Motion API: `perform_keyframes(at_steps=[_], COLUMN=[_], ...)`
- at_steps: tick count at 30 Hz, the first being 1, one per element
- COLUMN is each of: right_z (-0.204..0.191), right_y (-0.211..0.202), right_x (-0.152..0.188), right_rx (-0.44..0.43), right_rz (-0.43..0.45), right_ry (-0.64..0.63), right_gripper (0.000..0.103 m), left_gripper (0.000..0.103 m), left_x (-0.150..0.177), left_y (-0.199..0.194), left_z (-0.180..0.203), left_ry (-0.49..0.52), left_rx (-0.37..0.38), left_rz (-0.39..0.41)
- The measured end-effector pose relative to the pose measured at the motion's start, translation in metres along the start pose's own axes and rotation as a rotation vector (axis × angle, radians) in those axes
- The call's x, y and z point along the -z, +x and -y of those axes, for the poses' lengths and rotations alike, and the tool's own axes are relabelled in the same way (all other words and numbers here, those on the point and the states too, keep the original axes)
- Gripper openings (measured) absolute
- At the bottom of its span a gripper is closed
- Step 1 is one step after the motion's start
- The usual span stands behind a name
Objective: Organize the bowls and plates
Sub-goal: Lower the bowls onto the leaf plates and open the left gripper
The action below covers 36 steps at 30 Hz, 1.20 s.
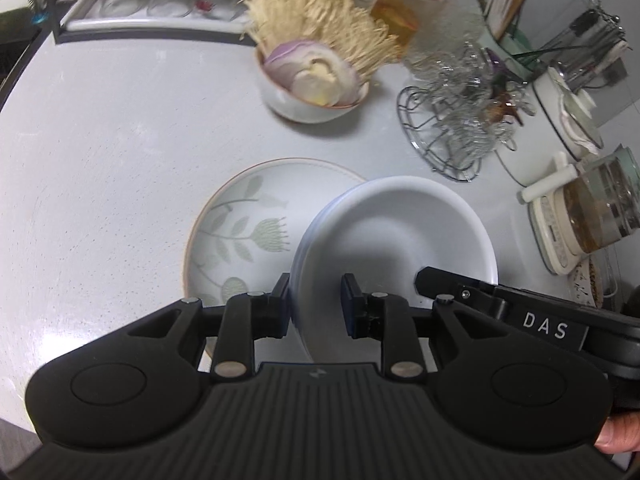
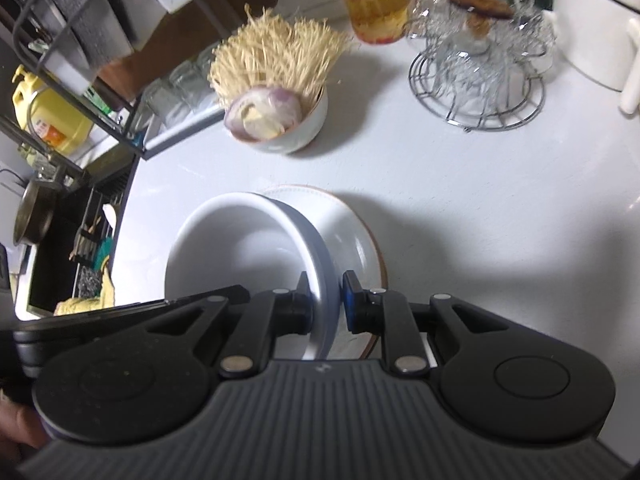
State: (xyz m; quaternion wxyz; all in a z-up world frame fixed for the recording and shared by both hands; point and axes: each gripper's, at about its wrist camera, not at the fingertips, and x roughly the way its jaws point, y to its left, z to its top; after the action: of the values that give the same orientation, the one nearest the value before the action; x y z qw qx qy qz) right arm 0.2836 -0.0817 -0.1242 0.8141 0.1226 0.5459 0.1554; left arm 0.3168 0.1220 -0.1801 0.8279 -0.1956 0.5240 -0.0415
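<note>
Both grippers carry one white bowl [image 1: 394, 236] between them, each pinching an opposite side of its rim. In the left wrist view the left gripper [image 1: 316, 306] has its jaws set narrow with the rim's near-left edge running between them; the outer pad sits against the rim, while the inner pad looks slightly off the wall, so the grip seems loose. In the right wrist view the right gripper [image 2: 326, 306] is clamped narrow on the rim, both pads against it.

The bowl hangs tilted just above a leaf-patterned plate [image 1: 244, 220] that lies flat on the white countertop [image 1: 100, 160]; it overlaps the plate's right half in the left view, and I cannot tell whether its base touches yet.

Judging by this, the stacking of bowl onto plate is nearly done but not finished: the bowl has to settle centred on the plate and both grippers let go. A second bowl [image 1: 316, 92], full of sliced onion and enoki mushrooms, stands untouched further back near a wire rack of glasses [image 1: 456, 128], so more sorting probably remains
</note>
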Motion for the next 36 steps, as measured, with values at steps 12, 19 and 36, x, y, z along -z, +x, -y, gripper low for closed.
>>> perform_keyframes(at_steps=[12,19,36], right_z=[-0.002,-0.005,-0.008], right_y=[0.036,0.046,0.023], right_x=[-0.005,-0.008,-0.012], right_rx=[-0.012,-0.004,-0.013], right_rz=[-0.054,-0.065,-0.012], right_ry=[-0.039,-0.045,-0.034], right_gripper=[0.019,0.02,0.049], left_gripper=[0.028,0.028,0.049], left_x=[-0.008,-0.006,-0.011], left_y=[0.019,0.026,-0.012], left_z=[-0.01,-0.017,-0.014], left_ry=[0.05,0.048,0.061], left_rx=[-0.035,-0.045,-0.078], left_rz=[0.026,0.014,0.094])
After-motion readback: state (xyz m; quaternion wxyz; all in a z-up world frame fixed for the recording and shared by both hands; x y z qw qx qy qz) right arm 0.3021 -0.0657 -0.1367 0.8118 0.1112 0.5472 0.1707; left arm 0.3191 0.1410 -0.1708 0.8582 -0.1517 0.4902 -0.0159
